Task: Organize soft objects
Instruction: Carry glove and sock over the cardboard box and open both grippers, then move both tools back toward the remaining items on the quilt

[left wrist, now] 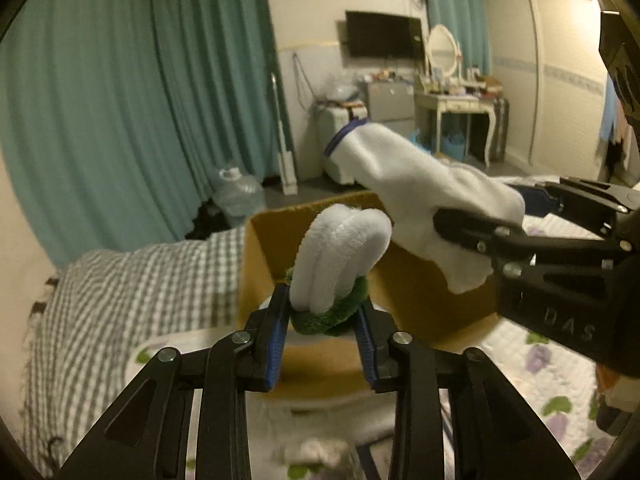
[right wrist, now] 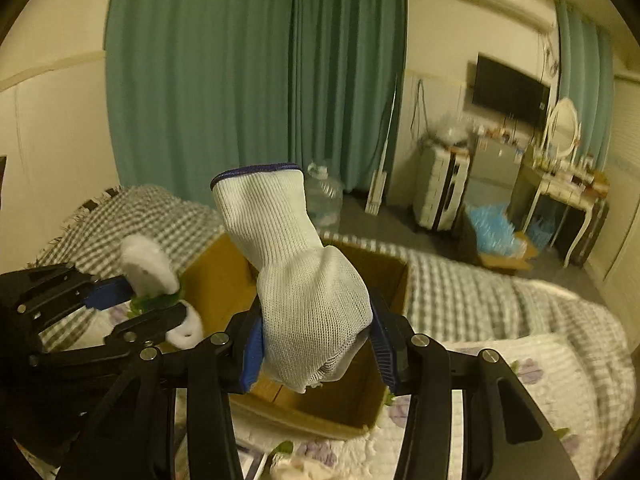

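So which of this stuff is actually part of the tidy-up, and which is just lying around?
Part of the job:
- white knit glove, clamped in right gripper
- white-and-green plush toy, clamped in left gripper
- open cardboard box on the bed

Just lying about:
- checked blanket
- water jug
- dressing table
- wall TV

A lived-in home bedroom is showing here: a bed is lying under a floral quilt and a checked blanket, teal curtains are hanging along the wall, and a wall television, a mirrored dressing table and a wardrobe are standing beyond.
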`<state>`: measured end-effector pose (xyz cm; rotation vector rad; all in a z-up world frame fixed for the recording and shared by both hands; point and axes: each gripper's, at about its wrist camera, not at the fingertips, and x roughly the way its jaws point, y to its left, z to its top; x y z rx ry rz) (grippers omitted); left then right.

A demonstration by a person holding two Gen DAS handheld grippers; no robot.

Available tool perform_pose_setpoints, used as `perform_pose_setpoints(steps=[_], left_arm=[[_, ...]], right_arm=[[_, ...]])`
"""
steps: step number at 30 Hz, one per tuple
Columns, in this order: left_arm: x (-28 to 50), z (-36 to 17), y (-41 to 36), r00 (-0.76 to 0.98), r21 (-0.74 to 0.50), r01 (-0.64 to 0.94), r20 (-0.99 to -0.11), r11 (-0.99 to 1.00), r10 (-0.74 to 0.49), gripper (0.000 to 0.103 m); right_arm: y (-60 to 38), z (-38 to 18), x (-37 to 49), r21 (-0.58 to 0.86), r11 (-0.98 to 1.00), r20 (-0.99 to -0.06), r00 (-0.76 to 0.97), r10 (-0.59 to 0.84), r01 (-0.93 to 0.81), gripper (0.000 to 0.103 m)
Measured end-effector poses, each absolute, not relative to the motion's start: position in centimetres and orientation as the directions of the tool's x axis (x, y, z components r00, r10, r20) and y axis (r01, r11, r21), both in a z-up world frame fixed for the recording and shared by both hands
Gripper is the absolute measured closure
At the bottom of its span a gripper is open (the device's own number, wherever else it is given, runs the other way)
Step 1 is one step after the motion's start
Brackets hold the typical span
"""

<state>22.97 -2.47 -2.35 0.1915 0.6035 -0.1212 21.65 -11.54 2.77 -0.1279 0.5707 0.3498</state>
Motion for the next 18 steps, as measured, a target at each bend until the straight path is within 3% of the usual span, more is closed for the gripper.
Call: perform_pose_setpoints(steps=[5, 6, 7, 8, 9, 13, 18], left_arm=[[26.5, -4.7, -2.0, 0.787, 0.103, 0.203, -0.609, 0.974, -0.100, 0.069], [26.6, -4.7, -2.0, 0.785, 0.099, 0.198, -0.612, 0.975, -0.097, 0.060], [26.9, -5.0, -1.9, 0.781, 0.089, 0.196, -0.617, 0.977, -0.100, 0.044], [26.9, -5.1, -1.8, 0.785, 0.086, 0.189, -0.612, 0.978, -0.098, 0.037], [26.7, -4.9, -2.0, 0.792, 0.089, 0.178, -0.604, 0.980, -0.089, 0.028], [25.7, -4.1, -1.8, 0.807, 0.121, 0.121, -0.590, 0.985, -0.027, 0.026], [22.5, -0.7, -0.4, 0.838, 0.083, 0.123, -0.542, 0.989, -0.058, 0.026]], right_arm=[[-12.4, -0.3, 24.7, 0.040, 0.934, -0.568, 0.761, 0.313, -0.355, 0.054], [-12.7, -0.5, 25.0, 0.044, 0.936, -0.568, 0.762, 0.311, -0.349, 0.051], [-13.0, -0.9, 25.4, 0.053, 0.935, -0.574, 0.756, 0.315, -0.349, 0.043], [-13.2, -1.1, 25.4, 0.059, 0.935, -0.574, 0.754, 0.319, -0.350, 0.029], [-13.5, -1.1, 25.5, 0.062, 0.937, -0.568, 0.759, 0.317, -0.345, 0.024], [-14.7, -0.1, 24.3, 0.079, 0.946, -0.541, 0.783, 0.307, -0.316, 0.020], [-15.5, 3.2, 20.8, 0.054, 0.958, -0.511, 0.817, 0.268, -0.281, 0.011]])
